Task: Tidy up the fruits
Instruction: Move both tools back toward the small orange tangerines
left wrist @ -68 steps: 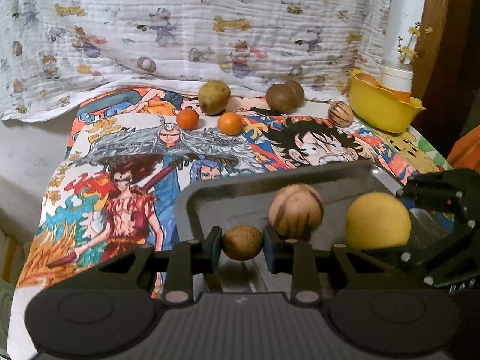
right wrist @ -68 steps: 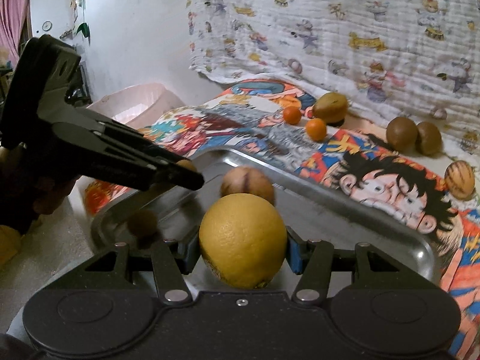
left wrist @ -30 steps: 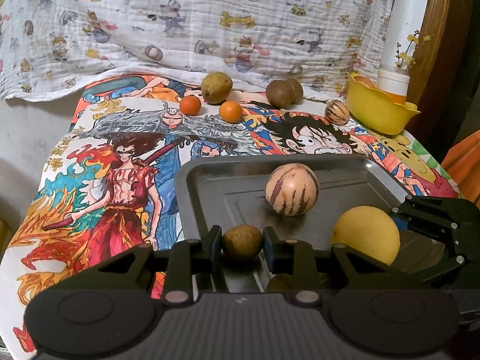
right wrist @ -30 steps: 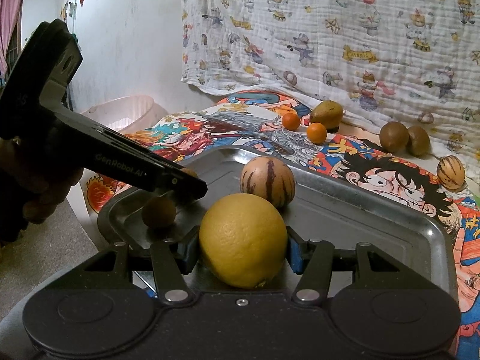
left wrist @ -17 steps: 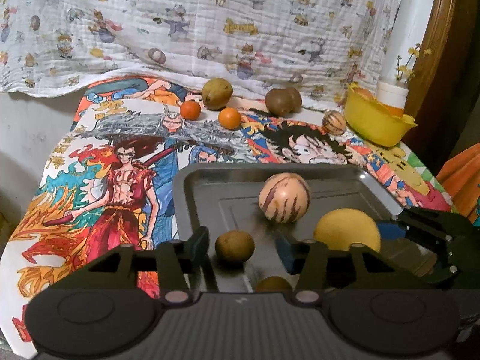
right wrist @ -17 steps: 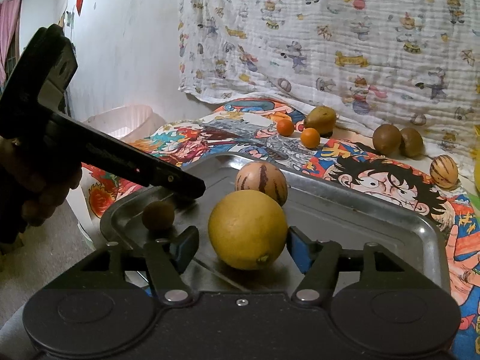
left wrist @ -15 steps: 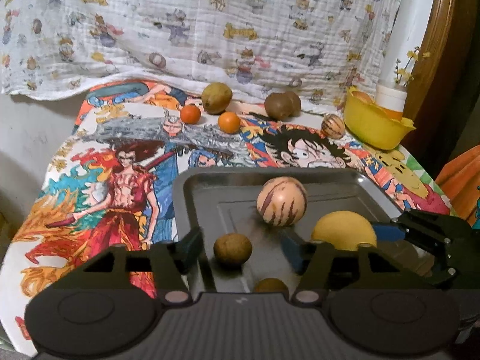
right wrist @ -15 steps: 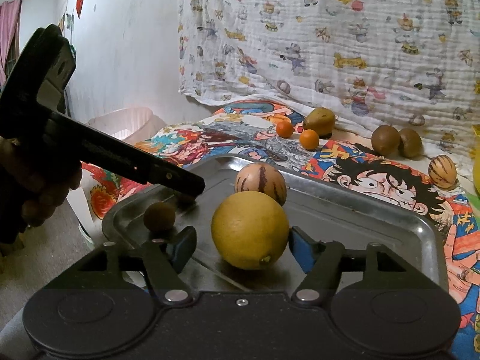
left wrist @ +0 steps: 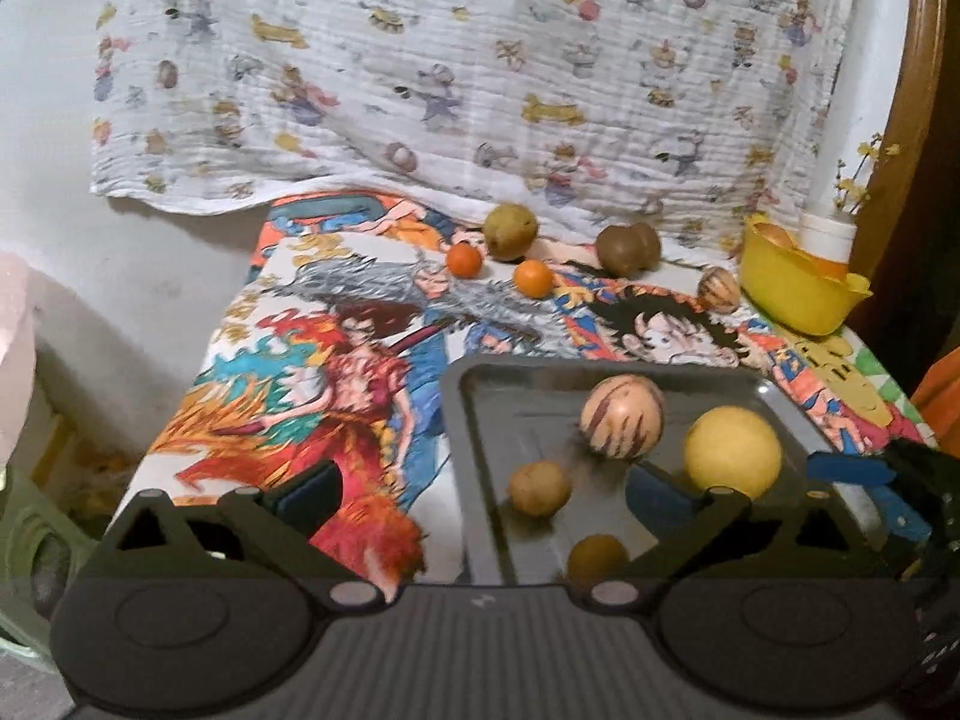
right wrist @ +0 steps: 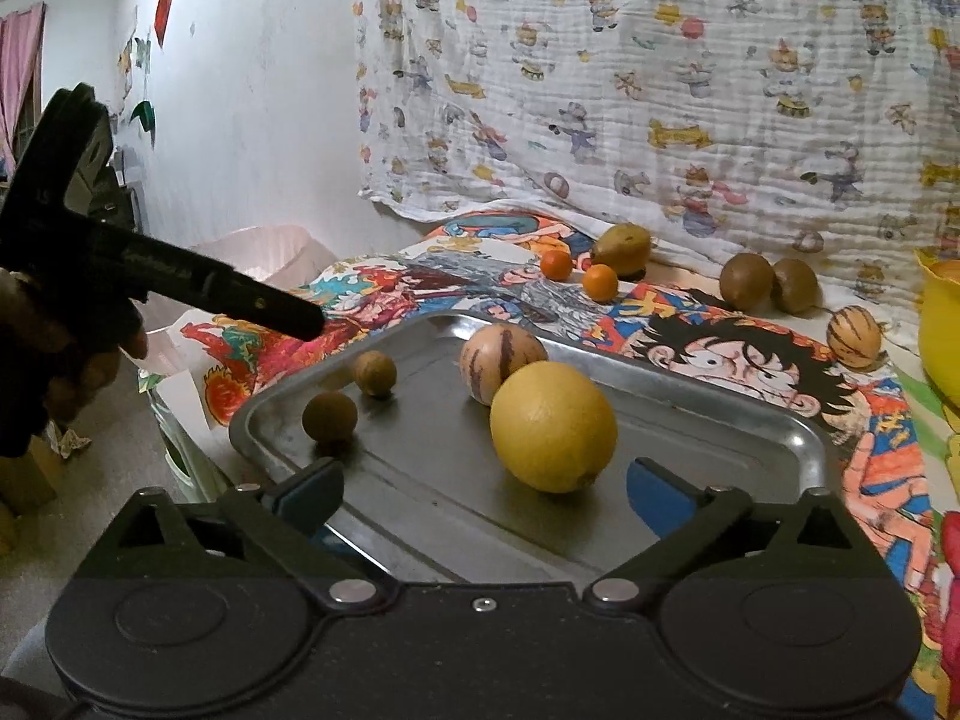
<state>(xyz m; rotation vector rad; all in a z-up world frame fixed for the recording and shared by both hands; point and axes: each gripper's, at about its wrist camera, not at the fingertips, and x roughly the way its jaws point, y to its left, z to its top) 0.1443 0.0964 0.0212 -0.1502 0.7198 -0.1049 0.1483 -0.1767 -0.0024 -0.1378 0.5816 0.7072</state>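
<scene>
1. Cartoon pictures cover the bright cloth (left wrist: 312, 360) on the table, and a white cloth with little drawings (left wrist: 480, 72) hangs behind it.
2. A grey metal tray (right wrist: 750, 420) lies on the near part of the table, low in both views.
3. Four fruits lie on the tray: a big yellow fruit (right wrist: 553, 426), a striped round fruit (right wrist: 498, 354) just behind it, and two small brown fruits (right wrist: 374, 373) (right wrist: 329, 417) toward the tray's left side.
4. The left gripper (left wrist: 480, 495) has just been opening, and its jaws now stand wide apart. The nearer small brown fruits show between them, but the pads touch nothing.
5. The right gripper (right wrist: 483, 495) has just been opening too. The big yellow fruit sits on the tray just beyond its jaws, and they do not touch it.
6. More fruit waits at the far edge of the table: two small oranges (left wrist: 464, 259) (left wrist: 533, 278), a greenish pear-like fruit (left wrist: 510, 230), two brown fruits (left wrist: 627, 249) side by side, and one more striped fruit (left wrist: 718, 290).
7. A yellow bowl (left wrist: 792, 294) stands at the right.
</scene>
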